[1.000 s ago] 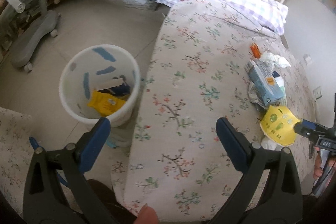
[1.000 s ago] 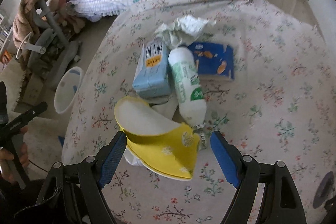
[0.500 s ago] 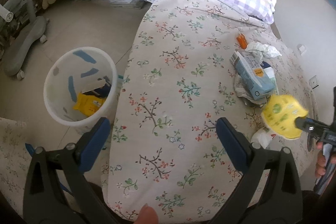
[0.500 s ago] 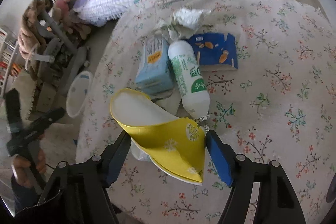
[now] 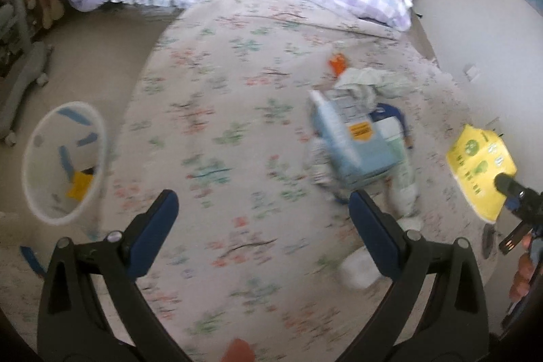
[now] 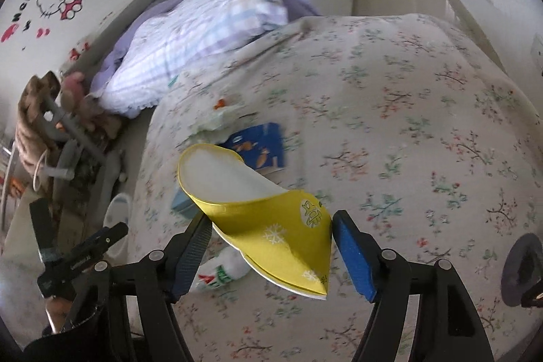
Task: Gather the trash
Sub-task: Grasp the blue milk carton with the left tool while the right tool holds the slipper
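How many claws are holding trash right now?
1: the right claw grips the squashed yellow paper bowl above the bed; the left claw is empty.

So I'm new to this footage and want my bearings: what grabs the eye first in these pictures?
The yellow paper bowl, squashed flat and lifted above the bed between the pads of the right gripper. Behind it, litter clusters on the floral bedspread: a light blue carton, a blue snack box and crumpled paper. The white bin stands on the floor beside the bed, and the left gripper is open and empty.
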`<state>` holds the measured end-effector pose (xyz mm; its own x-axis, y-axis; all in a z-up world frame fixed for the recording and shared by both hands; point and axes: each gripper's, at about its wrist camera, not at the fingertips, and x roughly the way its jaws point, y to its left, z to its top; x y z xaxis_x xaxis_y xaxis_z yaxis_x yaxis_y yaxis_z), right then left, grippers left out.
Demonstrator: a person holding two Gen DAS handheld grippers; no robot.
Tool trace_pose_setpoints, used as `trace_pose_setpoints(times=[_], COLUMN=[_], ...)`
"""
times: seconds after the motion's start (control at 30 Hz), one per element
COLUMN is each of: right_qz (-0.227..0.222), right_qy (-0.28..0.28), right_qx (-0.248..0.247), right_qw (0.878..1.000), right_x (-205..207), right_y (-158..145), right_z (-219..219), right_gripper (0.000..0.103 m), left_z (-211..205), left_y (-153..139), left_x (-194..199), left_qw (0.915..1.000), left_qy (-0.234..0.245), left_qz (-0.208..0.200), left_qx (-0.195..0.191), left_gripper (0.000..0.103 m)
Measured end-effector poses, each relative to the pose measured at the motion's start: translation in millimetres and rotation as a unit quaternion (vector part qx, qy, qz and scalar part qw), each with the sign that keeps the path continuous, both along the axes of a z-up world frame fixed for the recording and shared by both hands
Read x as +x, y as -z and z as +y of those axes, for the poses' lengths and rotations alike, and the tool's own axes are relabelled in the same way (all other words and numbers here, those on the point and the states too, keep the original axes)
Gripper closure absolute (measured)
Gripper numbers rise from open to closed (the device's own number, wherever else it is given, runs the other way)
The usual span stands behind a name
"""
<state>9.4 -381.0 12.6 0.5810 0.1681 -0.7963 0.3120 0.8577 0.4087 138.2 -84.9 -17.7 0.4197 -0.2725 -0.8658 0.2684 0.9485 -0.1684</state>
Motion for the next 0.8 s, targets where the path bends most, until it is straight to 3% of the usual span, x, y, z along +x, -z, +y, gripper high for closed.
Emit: trace_pose_setpoints(times=[0.17, 0.23, 0.33, 0.8], right_qz=[0.011, 0.012, 0.014, 0.016], right_qy=[0.017, 0.024, 0.031, 0.033], right_qx=[0.002, 0.006, 0.007, 0.010], right_qw=[1.000, 1.000, 0.999, 0.999], right_x=[0, 2, 4, 7], right_y=[9, 10, 13, 13], right_z=[-17, -22, -30, -39], right_gripper=[0.029, 0.029, 0.029, 0.028], left_z=[-39, -57, -77, -98], left_y=[8, 13, 20, 37], left_x=[6, 8, 9, 14], left_qw=[0.9993, 0.9989, 0.9984, 0.9990], left_qy=[0.016, 0.029, 0.042, 0.043], left_qz=[0.005, 0.008, 0.009, 0.001], left_qx=[-0.032, -0.037, -0.037, -0.012], left_gripper=[0.013, 0.023, 0.030, 0.039])
